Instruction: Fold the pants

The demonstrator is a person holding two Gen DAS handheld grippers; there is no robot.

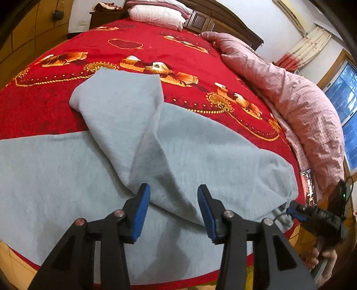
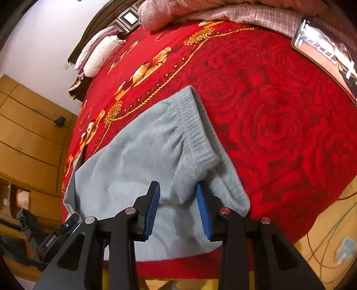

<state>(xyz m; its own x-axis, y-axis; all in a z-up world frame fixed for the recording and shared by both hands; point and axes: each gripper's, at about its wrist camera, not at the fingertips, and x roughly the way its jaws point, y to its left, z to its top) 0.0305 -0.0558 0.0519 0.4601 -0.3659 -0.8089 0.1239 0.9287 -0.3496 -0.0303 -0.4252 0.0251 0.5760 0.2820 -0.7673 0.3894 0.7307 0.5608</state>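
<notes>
I find the red bedspread (image 1: 183, 55) covering the whole bed, patterned with gold birds and chains. Along its far side lies a bunched pink checked quilt (image 1: 296, 111), with white pillows (image 1: 156, 14) stacked at the headboard. The grey pants (image 1: 200, 145) lie spread along the near edge of the bed, one leg end folded up and over the rest; the ribbed waistband (image 2: 196, 133) sits at my right. A phone (image 2: 323, 46) with a lit screen rests on the bedspread beside the quilt, well apart from the pants. My left gripper (image 1: 173, 212) hovers over the fold, jaws parted, nothing clamped. My right gripper (image 2: 177, 209) stands over the waistband end, jaws likewise parted with cloth below them, not pinched.
</notes>
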